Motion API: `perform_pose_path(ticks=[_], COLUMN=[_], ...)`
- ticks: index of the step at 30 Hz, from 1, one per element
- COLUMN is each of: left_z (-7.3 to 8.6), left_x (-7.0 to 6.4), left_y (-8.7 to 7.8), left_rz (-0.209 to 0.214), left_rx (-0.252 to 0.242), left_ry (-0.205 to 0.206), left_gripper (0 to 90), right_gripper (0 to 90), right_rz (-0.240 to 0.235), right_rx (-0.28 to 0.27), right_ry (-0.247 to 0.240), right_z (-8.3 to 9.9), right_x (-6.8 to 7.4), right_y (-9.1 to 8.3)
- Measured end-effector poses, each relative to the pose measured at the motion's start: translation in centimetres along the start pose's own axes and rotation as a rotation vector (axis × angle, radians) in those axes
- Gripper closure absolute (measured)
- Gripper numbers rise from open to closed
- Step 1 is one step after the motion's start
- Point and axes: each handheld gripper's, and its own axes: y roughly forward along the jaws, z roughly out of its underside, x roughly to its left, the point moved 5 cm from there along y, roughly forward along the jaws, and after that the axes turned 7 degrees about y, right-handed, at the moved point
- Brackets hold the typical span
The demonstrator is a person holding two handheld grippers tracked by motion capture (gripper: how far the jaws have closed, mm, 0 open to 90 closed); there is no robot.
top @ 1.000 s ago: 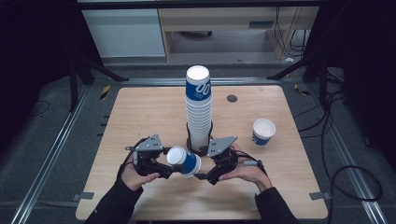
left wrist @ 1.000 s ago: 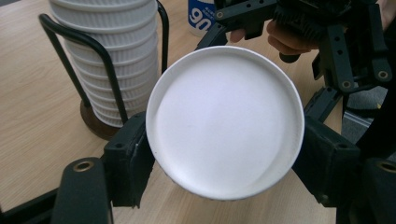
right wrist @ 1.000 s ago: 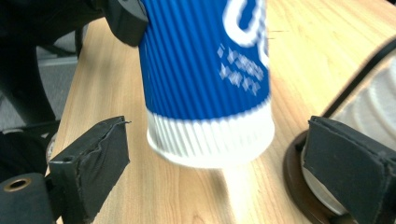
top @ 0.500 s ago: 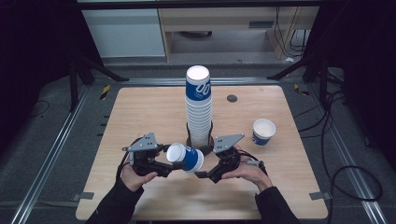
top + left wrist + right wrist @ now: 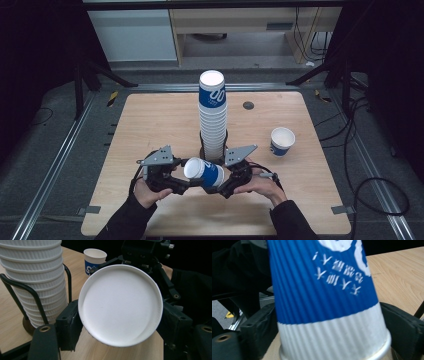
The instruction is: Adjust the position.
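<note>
A blue-and-white ribbed paper cup [image 5: 204,173] lies on its side just above the table's front part, held between both grippers. My left gripper [image 5: 185,179] comes in from the left with its jaws on either side of the cup's white base [image 5: 120,303]. From the right, my right gripper [image 5: 221,186] clamps the white band near the cup's mouth [image 5: 332,332]. In the left gripper view the right gripper [image 5: 146,251] stands behind the cup. Both grippers are shut on the cup.
A tall stack of upturned cups [image 5: 212,117] stands in a black wire holder [image 5: 32,302] right behind the grippers, at the table's middle. One upright cup [image 5: 282,141] stands at the right. A dark round hole [image 5: 248,105] lies near the far edge of the wooden table [image 5: 145,125].
Hardly any: the cup and both grippers have drifted very slightly to the right, with the same hold.
</note>
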Motion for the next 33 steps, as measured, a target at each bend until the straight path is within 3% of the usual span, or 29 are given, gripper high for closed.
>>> perform_pose_path(ticks=[4,15,19,22,28,33], left_z=[0.1,0.1,-0.1,-0.1,0.7,2.1], left_x=[0.2,0.3,0.4,0.7,1.3,1.3], left_y=[0.0,-0.1,-0.5,-1.0,-1.0,0.3], left_rz=[0.012,0.011,0.001,-0.006,-0.009,0.018], left_rx=[0.001,0.004,0.007,0.013,0.093,0.211], left_ry=[-0.012,-0.014,-0.008,-0.009,0.001,0.010], left_gripper=[27.5,25.4,21.0,19.0,16.2,15.1], right_gripper=[14.2,16.3,16.5,16.3,16.1,16.0], right_rz=[-0.003,-0.009,0.000,0.037,0.102,0.128], right_rx=[0.001,0.002,0.002,0.022,0.070,0.133], right_ry=[-0.011,-0.010,-0.019,-0.042,-0.078,-0.103], right_z=[0.1,0.1,0.0,0.0,0.2,0.9], right_x=[0.0,-0.1,-0.1,-0.3,-0.7,-0.7], right_y=[0.0,-0.3,-0.7,-1.2,-1.9,-1.6])
